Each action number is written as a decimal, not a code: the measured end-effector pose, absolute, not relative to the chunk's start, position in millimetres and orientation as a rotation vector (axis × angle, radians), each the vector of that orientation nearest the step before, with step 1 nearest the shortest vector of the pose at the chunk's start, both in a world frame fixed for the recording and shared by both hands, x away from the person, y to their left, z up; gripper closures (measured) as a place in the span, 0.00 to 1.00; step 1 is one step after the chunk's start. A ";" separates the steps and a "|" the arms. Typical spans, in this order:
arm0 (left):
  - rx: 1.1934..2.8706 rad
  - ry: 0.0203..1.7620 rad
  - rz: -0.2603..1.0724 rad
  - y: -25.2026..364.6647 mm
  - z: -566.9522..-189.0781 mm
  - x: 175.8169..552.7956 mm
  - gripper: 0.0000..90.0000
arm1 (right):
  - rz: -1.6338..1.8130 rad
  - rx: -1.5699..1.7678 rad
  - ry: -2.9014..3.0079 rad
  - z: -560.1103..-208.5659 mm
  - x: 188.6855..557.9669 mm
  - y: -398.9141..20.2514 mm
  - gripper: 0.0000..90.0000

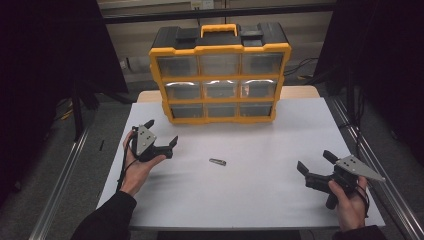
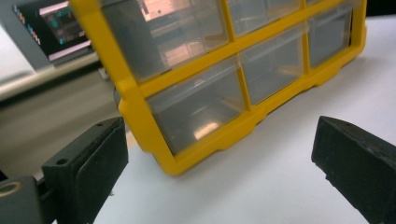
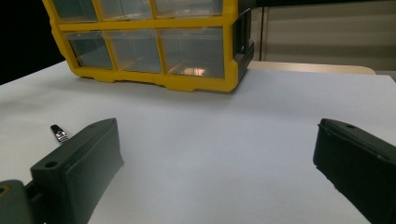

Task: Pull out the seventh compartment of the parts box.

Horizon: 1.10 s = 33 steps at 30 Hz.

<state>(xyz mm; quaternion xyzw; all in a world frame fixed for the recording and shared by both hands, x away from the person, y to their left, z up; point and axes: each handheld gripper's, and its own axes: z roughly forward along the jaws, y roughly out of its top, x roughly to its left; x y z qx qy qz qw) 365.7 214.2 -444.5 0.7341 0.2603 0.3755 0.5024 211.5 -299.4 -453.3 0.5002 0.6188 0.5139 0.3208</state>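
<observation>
yellow drawer organizer [image 1: 220,80], small metal piece [image 1: 217,161], both grippers gaping

Dark long sleeves are worn on both forearms. The left gripper [image 1: 161,134] and right gripper [image 1: 315,161] are black, each topped by a grey three-cornered plate, with black cable trailing; flat black pads [image 3: 105,154] are seen.

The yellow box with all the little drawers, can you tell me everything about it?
The yellow box is a plastic organizer with a black top and a yellow carry handle. Nine see-through drawers sit in three rows of three, all pushed shut; what's inside can't be made out. It stands upright at the far edge of the white table, facing the person. Nothing else touches it.
</observation>
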 end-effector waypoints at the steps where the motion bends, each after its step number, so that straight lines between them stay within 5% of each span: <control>1: 1.787 0.614 0.935 213.0 -444.9 367.6 0.04 | 1.350 1.314 1.626 -453.3 211.5 -299.4 0.01; 33: 1.999 0.123 1.457 189.5 -431.7 402.4 0.10 | 1.349 1.304 1.643 -453.1 212.8 -295.8 0.01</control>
